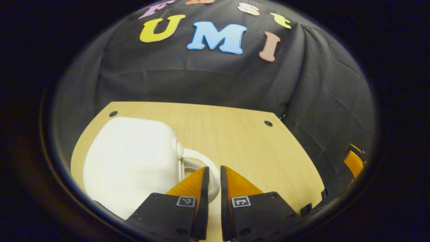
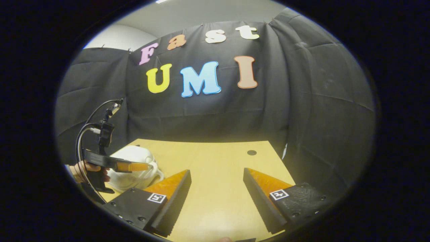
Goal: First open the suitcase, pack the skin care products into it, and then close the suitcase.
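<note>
Your left gripper (image 1: 214,171) sits low over the table (image 1: 235,141), fingers nearly together with only a thin gap, tips at the white handle (image 1: 201,159) of the suitcase (image 1: 131,161); whether they pinch the handle, can't tell. Suitcase is white, closed, lying on the table's left part. Your right gripper (image 2: 216,174) hangs above bare tabletop, fingers spread wide, holding nothing. Farther left in the right gripper view, a hand (image 2: 85,168) holds the left gripper at the suitcase.

Suitcase (image 1: 129,161) lower edge cut off; handle (image 1: 201,161) partly behind left tool (image 1: 215,174).
</note>
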Tool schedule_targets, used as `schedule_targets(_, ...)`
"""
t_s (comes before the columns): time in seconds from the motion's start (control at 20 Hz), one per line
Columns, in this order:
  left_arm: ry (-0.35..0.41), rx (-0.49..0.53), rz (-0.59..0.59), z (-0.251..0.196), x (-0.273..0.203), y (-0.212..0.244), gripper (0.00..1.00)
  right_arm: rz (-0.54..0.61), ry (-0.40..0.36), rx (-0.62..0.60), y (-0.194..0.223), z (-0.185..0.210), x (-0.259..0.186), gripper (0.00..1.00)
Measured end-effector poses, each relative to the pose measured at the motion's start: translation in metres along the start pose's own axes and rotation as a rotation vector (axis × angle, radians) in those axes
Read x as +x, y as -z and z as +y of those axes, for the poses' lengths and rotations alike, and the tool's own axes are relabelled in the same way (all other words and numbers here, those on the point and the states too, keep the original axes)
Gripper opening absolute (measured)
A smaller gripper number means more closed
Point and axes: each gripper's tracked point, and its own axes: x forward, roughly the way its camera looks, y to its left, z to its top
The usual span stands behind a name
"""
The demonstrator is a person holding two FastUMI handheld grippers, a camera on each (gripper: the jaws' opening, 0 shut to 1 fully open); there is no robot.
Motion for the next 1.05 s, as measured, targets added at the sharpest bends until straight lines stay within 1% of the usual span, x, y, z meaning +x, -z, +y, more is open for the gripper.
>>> schedule_targets(0.05,-0.003,0.006,-0.027,0.0,-0.006,-0.006,0.25,-0.007,0.003,0.001,-0.003,0.003,0.002,0.95)
schedule_targets(0.1,0.002,0.015,-0.058,-0.002,-0.013,-0.016,0.29,-0.016,0.009,-0.001,-0.006,0.006,0.001,0.95)
schedule_targets(0.15,-0.004,0.027,-0.093,-0.002,-0.022,-0.024,0.47,-0.024,0.016,-0.002,-0.008,0.007,0.002,0.95)
schedule_targets(0.2,-0.012,0.042,-0.136,-0.003,-0.035,-0.034,0.54,-0.035,0.021,-0.001,-0.013,0.011,0.001,0.95)
schedule_targets(0.3,-0.03,0.081,-0.221,-0.004,-0.057,-0.053,0.63,-0.057,0.034,-0.001,-0.023,0.017,0.001,0.95)
schedule_targets(0.35,-0.05,0.099,-0.268,-0.001,-0.069,-0.064,0.84,-0.067,0.043,-0.004,-0.027,0.018,0.001,0.95)
schedule_targets(0.4,-0.073,0.114,-0.314,0.002,-0.082,-0.073,0.93,-0.078,0.051,-0.008,-0.03,0.02,0.0,0.95)
schedule_targets(0.45,-0.088,0.122,-0.357,0.002,-0.093,-0.082,0.96,-0.089,0.059,-0.014,-0.035,0.023,-0.002,0.95)
schedule_targets(0.55,-0.09,0.107,-0.439,-0.002,-0.113,-0.1,0.96,-0.112,0.074,-0.026,-0.042,0.028,-0.004,0.95)
schedule_targets(0.65,-0.076,0.069,-0.492,-0.008,-0.131,-0.109,0.96,-0.141,0.088,-0.032,-0.049,0.029,-0.008,0.95)
schedule_targets(0.7,-0.083,0.057,-0.513,-0.008,-0.135,-0.111,0.96,-0.155,0.096,-0.034,-0.052,0.029,-0.011,0.95)
schedule_targets(0.75,-0.089,0.054,-0.527,-0.007,-0.139,-0.112,0.96,-0.172,0.099,-0.035,-0.054,0.028,-0.012,0.89)
schedule_targets(0.8,-0.098,0.057,-0.542,-0.008,-0.142,-0.112,0.96,-0.19,0.113,-0.04,-0.057,0.024,-0.013,0.95)
schedule_targets(0.9,-0.12,0.071,-0.555,-0.016,-0.147,-0.107,0.96,-0.219,0.136,-0.057,-0.056,0.009,-0.025,0.95)
schedule_targets(0.95,-0.128,0.079,-0.565,-0.025,-0.149,-0.105,0.97,-0.233,0.149,-0.063,-0.058,-0.001,-0.031,0.96)
schedule_targets(1.05,-0.154,0.081,-0.585,-0.046,-0.152,-0.101,0.97,-0.257,0.163,-0.067,-0.059,-0.025,-0.042,0.96)
